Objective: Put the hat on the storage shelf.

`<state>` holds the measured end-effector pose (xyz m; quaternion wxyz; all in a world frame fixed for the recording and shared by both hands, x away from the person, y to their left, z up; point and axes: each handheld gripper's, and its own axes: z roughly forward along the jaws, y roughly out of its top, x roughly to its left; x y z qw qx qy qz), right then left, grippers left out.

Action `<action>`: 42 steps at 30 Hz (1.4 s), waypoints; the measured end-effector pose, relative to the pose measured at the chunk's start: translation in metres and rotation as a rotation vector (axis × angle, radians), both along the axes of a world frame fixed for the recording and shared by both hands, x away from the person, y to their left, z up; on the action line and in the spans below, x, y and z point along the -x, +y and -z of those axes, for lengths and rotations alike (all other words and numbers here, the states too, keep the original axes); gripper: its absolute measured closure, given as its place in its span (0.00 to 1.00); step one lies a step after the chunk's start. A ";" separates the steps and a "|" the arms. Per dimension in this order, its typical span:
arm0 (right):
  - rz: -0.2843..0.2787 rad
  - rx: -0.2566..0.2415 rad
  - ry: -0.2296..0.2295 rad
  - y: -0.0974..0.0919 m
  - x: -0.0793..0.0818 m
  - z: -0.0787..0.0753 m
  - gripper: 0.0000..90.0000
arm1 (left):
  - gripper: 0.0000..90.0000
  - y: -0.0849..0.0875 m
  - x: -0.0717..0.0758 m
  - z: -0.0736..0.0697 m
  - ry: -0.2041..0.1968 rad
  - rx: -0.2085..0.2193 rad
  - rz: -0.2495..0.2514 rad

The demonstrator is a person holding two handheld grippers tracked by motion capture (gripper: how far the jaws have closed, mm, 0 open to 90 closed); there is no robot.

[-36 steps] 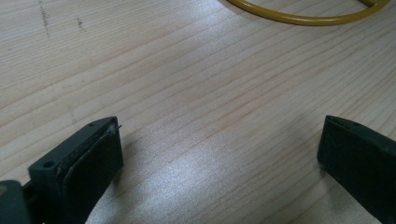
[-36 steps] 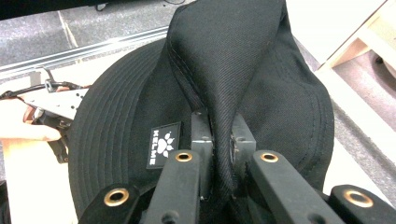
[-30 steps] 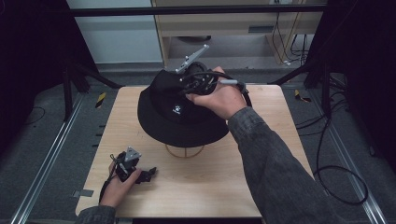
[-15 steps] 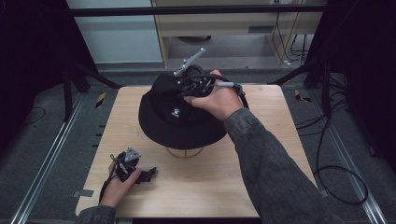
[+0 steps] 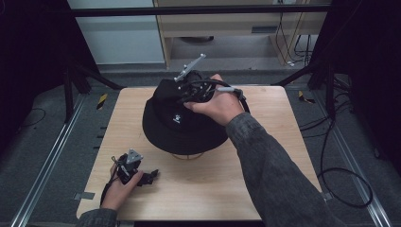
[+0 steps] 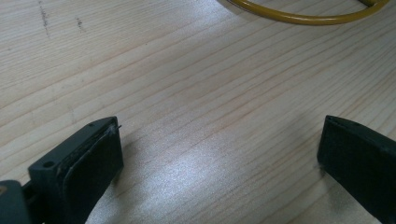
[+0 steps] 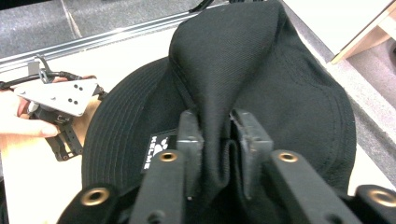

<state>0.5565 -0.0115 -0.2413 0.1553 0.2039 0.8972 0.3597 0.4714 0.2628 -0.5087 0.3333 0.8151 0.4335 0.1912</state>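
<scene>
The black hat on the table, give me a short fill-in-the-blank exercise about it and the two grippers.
1. The right gripper pinches a fold of the black ____ between its jaws.
2. The hat sits on a stand whose ring is ____ in colour.
3. The left gripper rests near the table's front edge with its jaws ____.
4. The small label on the hat has ____ lettering.

Missing words: hat; yellow; open; white

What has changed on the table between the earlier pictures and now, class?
The right tongs have just been opening, with a fold of the black hat between their jaws. The hat has barely shifted on its yellow stand. The left tongs stayed open on the table.
</scene>
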 end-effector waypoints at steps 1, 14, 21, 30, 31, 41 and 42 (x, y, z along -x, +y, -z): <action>0.001 -0.003 0.001 -0.001 0.001 0.000 0.77 | 0.00 0.000 0.000 0.000 0.000 0.000 0.000; 0.002 -0.047 0.018 -0.010 0.010 -0.005 0.58 | 0.00 0.000 0.000 0.000 -0.003 0.002 -0.004; 0.002 -0.082 0.027 -0.014 0.012 -0.009 0.57 | 0.00 0.000 0.000 0.000 -0.002 0.002 -0.004; 0.013 -0.100 0.022 -0.024 0.016 -0.013 0.57 | 0.00 0.000 0.000 0.000 -0.003 0.002 -0.004; 0.011 -0.102 0.022 -0.026 0.016 -0.013 0.57 | 0.00 0.000 0.000 0.000 -0.002 0.002 -0.004; 0.015 -0.123 0.012 -0.033 0.022 -0.018 0.57 | 0.00 0.000 0.000 0.000 -0.003 0.002 -0.004; 0.017 -0.125 0.011 -0.034 0.022 -0.019 0.57 | 0.00 0.000 0.000 0.000 -0.003 0.002 -0.004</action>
